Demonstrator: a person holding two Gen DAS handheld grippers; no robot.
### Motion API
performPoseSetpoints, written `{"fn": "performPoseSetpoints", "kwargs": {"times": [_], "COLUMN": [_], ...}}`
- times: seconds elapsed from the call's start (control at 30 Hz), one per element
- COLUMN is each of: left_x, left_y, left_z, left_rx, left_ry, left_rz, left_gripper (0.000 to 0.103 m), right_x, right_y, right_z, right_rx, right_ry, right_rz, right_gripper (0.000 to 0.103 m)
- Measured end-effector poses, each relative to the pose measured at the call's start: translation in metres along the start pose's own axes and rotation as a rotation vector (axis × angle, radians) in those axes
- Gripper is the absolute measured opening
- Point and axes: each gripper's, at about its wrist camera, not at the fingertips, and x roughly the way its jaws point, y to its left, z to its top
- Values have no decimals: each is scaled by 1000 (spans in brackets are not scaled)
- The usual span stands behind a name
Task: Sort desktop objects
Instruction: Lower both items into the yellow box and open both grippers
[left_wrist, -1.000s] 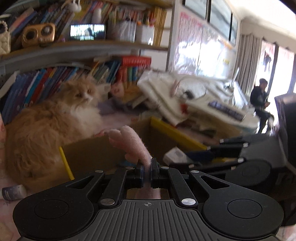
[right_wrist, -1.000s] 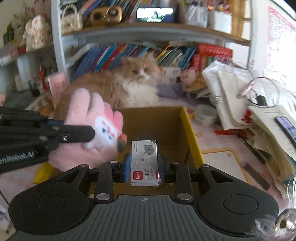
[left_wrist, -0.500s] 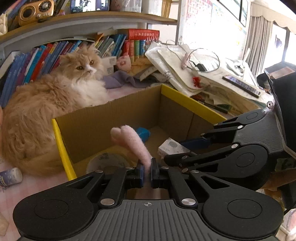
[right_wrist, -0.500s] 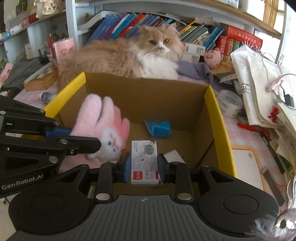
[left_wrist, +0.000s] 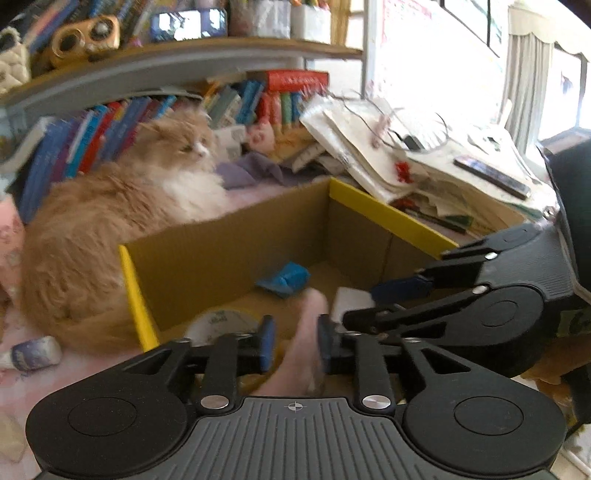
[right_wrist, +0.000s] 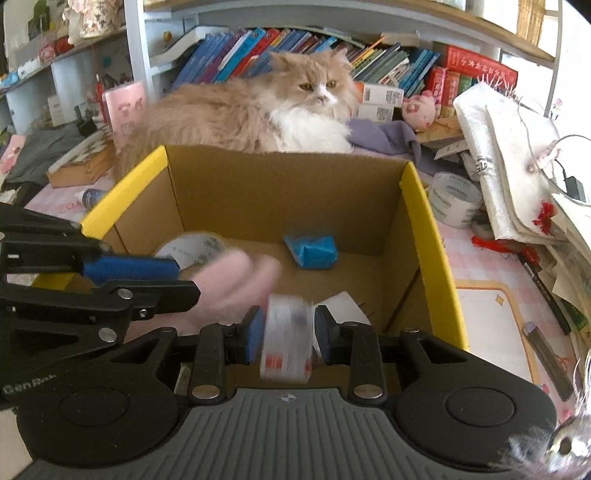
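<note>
The pink plush toy (left_wrist: 306, 332) hangs between the left gripper's (left_wrist: 293, 341) just-opening jaws, above the cardboard box (right_wrist: 424, 236); the right gripper (right_wrist: 286, 334) pinches the small white carton (right_wrist: 286, 339).

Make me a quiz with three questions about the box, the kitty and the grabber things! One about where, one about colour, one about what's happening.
1. Where is the cat?
A. behind the cardboard box
B. inside it
C. on the shelf

2. What colour is the crumpled packet in the box?
A. red
B. blue
C. green

3. What is in the right gripper?
A. nothing
B. a tape roll
C. a small white box

Answers: A, it lies beyond the far wall; B, it is bright blue; C, the small box sits between the pads.
</note>
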Motion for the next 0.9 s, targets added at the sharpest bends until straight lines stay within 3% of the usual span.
{"fn": "performPoseSetpoints", "kwargs": {"times": [0.17, 0.63, 0.9], "left_x": [-20, -82, -99], "left_y": [3, -7, -8], "left_z": [1, -11, -32], "left_rx": [-36, -59, -64], "left_ry": [-73, -209, -218], "left_rz": [39, 112, 174], "left_gripper": [68, 80, 82], "right_x": [-14, -76, -95], "right_y": [-5, 3, 9], "right_z": [0, -13, -36], "right_rx": [32, 81, 63], "right_ry": [-45, -211, -226], "right_rz": [-13, -63, -96], "right_gripper": [42, 54, 56]}}
